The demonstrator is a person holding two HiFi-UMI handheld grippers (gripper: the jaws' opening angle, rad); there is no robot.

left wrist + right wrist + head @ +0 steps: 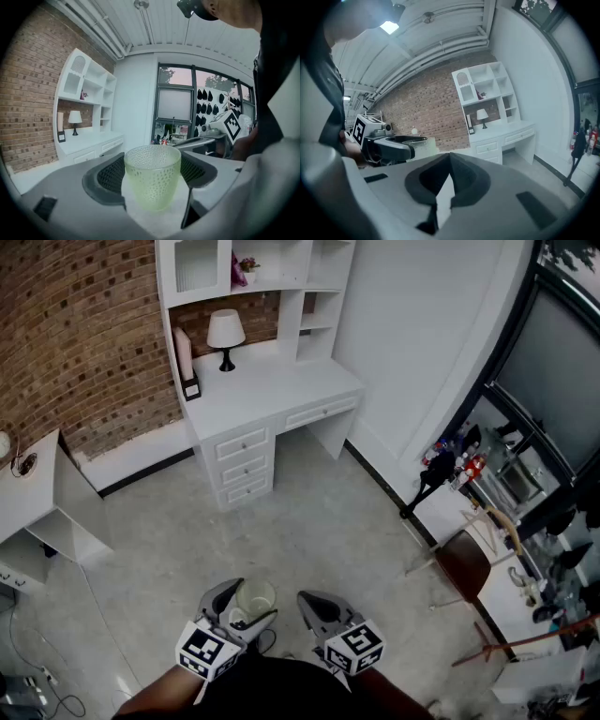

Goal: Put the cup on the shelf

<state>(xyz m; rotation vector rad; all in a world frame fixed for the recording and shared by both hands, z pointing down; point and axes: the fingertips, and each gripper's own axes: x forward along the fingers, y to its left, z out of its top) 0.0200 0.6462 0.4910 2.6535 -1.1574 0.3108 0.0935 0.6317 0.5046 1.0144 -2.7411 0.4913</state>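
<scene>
Left gripper [242, 607] jaws are being held wide on a pale green dimpled glass cup [152, 180], gripped by its sides at six o'clock in the head view; right gripper [449, 159] jaws are being held together, empty; white shelf unit [281, 277] is standing at twelve o'clock, well apart

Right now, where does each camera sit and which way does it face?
Head view: on the person's head, facing steeply down at the floor and desk; the person's forearms, left tongs and right tongs show at the bottom.
Left gripper view: on the left tongs, looking along jaws closed on the cup toward the windows; the person's torso at right.
Right gripper view: on the right tongs, jaws together, empty, facing the brick wall; left tongs at left.
Shared: all three show the desk, shelf and lamp.
</scene>
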